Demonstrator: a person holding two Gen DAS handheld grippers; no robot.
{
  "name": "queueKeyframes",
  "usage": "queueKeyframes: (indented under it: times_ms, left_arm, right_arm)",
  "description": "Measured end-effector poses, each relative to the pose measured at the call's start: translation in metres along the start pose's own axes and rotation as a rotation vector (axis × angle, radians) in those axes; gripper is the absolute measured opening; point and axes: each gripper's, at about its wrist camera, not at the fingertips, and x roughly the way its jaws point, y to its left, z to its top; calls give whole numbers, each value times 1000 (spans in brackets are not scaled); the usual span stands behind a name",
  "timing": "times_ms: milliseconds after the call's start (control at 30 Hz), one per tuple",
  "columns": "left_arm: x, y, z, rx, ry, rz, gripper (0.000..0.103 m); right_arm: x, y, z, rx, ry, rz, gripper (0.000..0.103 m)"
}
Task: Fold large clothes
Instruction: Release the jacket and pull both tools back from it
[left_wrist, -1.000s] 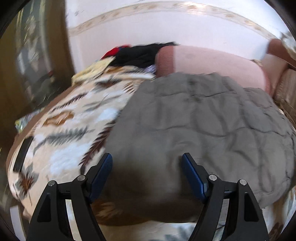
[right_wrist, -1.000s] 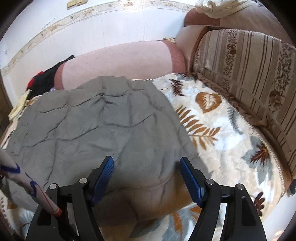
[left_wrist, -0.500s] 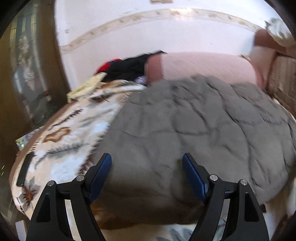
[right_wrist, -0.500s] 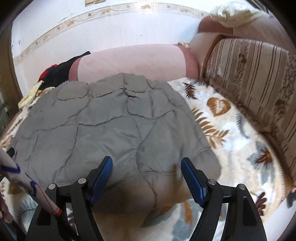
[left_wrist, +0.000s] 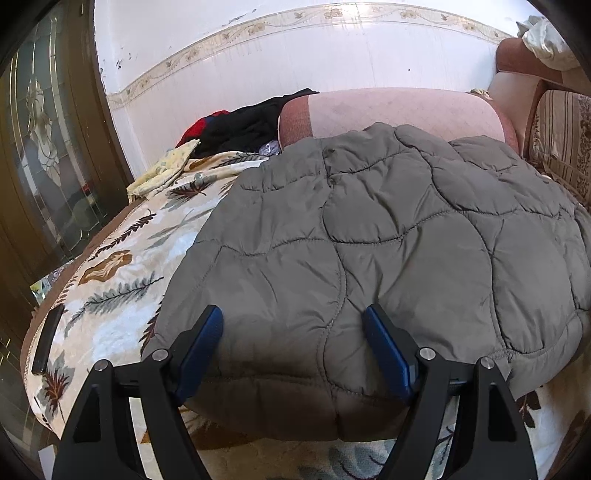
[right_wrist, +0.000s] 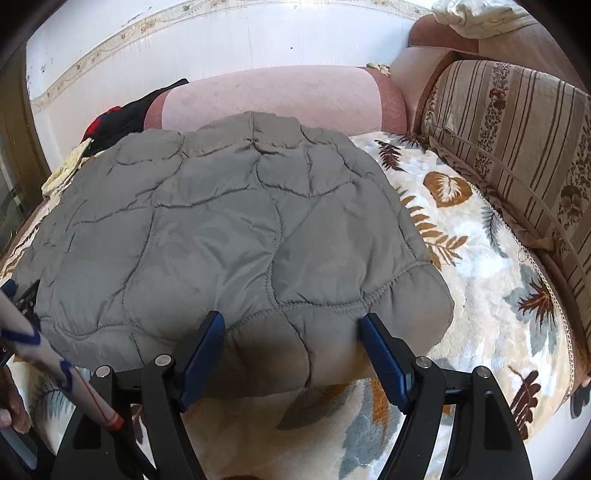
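Down at the near hem, the left tongs (left_wrist: 293, 345) stand wide, their blue pads (left_wrist: 201, 349) apart over the edge of a grey quilted jacket (left_wrist: 388, 236), with nothing pinched between them; whether the pads brush the cloth cannot be told. Likewise the right tongs (right_wrist: 291, 347) are spread wide above the same hem, near the jacket's right corner, gripping nothing.

That grey quilted jacket (right_wrist: 221, 229) lies flat and spread across a leaf-patterned blanket (right_wrist: 476, 266) that covers a sofa seat, its far edge reaching up against a pink bolster (right_wrist: 273, 96). At the lower left of the right wrist view a white sleeve with blue zigzags and a red cuff (right_wrist: 55, 365) crosses the frame, with a fingertip showing at the very edge.

Left of the bolster a heap of black and red clothing (left_wrist: 240, 127) sits, and just in front of it a pale yellow cloth (left_wrist: 166, 171). A flat black object (left_wrist: 47, 343) rests on the blanket's left margin. On the right stands a striped floral back cushion (right_wrist: 517, 147), with a cream cloth (right_wrist: 476, 16) bunched on top of the sofa. A dark wooden door with patterned glass (left_wrist: 44, 147) fills the left side beyond the sofa.
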Motion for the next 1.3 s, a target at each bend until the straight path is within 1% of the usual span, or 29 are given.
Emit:
queueKeyframes:
  times_ms: [100, 300, 433, 533, 567, 600, 667, 733, 767, 900, 967, 1000, 1033, 1067, 1133, 1267, 1300]
  left_arm:
    - [-3, 2, 0, -14, 4, -7, 79]
    - [-24, 7, -8, -42, -31, -30, 78]
    - [-27, 4, -6, -27, -11, -37, 78]
    - [-36, -4, 14, -22, 19, -124, 78]
    - [-40, -8, 19, -11, 14, -141, 79]
    - [-47, -20, 30, 15, 7, -162, 80]
    - [-58, -40, 46, 56, 4, -220, 82]
    - [-73, -69, 63, 107, -16, -272, 83]
    - [-78, -81, 68, 131, -20, -292, 84]
    - [-93, -138, 84, 210, 1, -397, 86]
    - [-95, -166, 85, 240, 37, -448, 92]
    - [-93, -179, 85, 252, 60, -476, 92]
    - [-90, -190, 82, 261, 80, -481, 92]
    - [-86, -197, 79, 269, 91, -473, 92]
    - [-74, -214, 67, 296, 121, -448, 92]
    - [-43, -230, 42, 335, 204, -390, 92]
    - [-37, -233, 36, 344, 207, -377, 92]
  right_arm:
    - [-5, 1, 0, -2, -9, 7, 81]
    - [-22, 5, -3, 2, -63, 36, 81]
    - [-21, 9, -4, -19, -40, 47, 81]
    - [-39, -4, 7, 4, -63, 57, 81]
    - [-47, -12, 13, 22, -81, 63, 81]
    - [-58, -23, 20, 42, -106, 65, 81]
    - [-77, -47, 32, 62, -138, 29, 81]
    - [-92, -74, 43, 80, -147, -27, 81]
    - [-98, -87, 46, 93, -148, -39, 81]
    - [-113, -114, 49, 122, -137, -92, 81]
    - [-117, -121, 46, 104, -119, -135, 81]
    - [-118, -125, 44, 102, -117, -151, 83]
    - [-118, -134, 39, 110, -108, -167, 85]
    - [-115, -142, 35, 122, -91, -179, 86]
    - [-97, -163, 23, 161, -25, -212, 86]
    - [-49, -198, -8, 230, 154, -248, 85]
    - [-32, -206, -18, 260, 207, -244, 83]
